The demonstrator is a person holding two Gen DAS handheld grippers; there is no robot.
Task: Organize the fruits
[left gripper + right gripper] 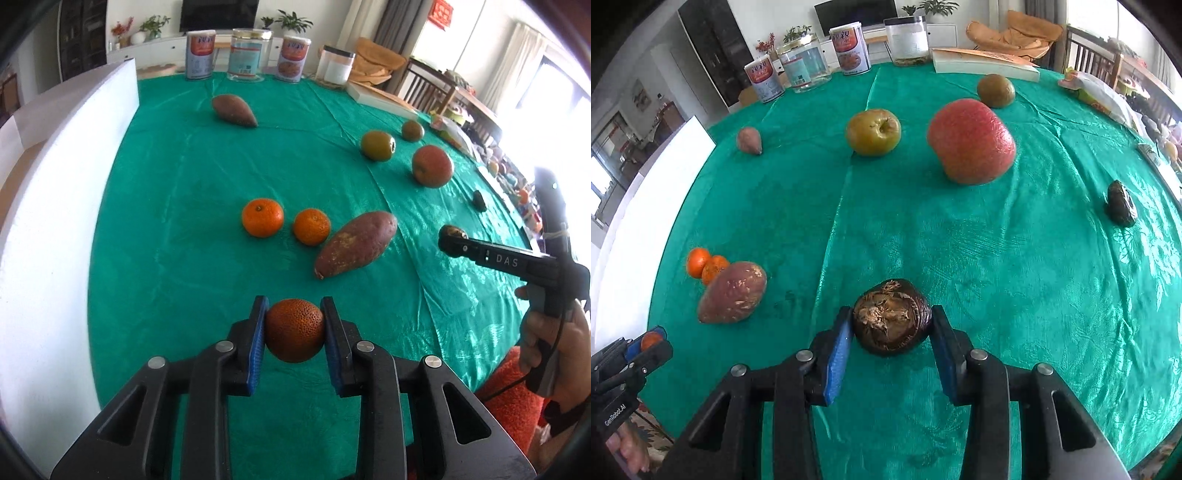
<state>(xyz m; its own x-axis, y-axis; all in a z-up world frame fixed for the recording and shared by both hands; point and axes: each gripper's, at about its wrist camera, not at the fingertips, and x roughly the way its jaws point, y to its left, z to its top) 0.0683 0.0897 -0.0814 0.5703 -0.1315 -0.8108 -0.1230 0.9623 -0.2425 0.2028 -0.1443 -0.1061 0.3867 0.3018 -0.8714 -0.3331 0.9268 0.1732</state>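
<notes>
Green cloth (1015, 258) covers the table from edge to edge, with a broad bare stretch in its middle between the scattered fruit. A white foam board (55, 221) walls off the left edge, and tins and jars (249, 55) line the far edge. The left tongs (294, 325) are clamped on a dark orange (294, 330), both blue pads pressed against its sides, near the front edge. Ahead of it lie two mandarins (262, 217) side by side and a long sweet potato (356, 243) just to their right; a second sweet potato (233, 110) sits well back. The right tongs (892, 332) flank a brown chestnut-like bulb (892, 317); the left pad touches it, the right pad seems a hair off, so I cannot tell if they grip. Beyond it stand a red apple (971, 142), a green apple (873, 132) and a smaller green fruit (996, 90). A dark lump (1122, 203) near the right edge is hard to make out. The right hand (546, 343) holding its handle is cut off by the frame
</notes>
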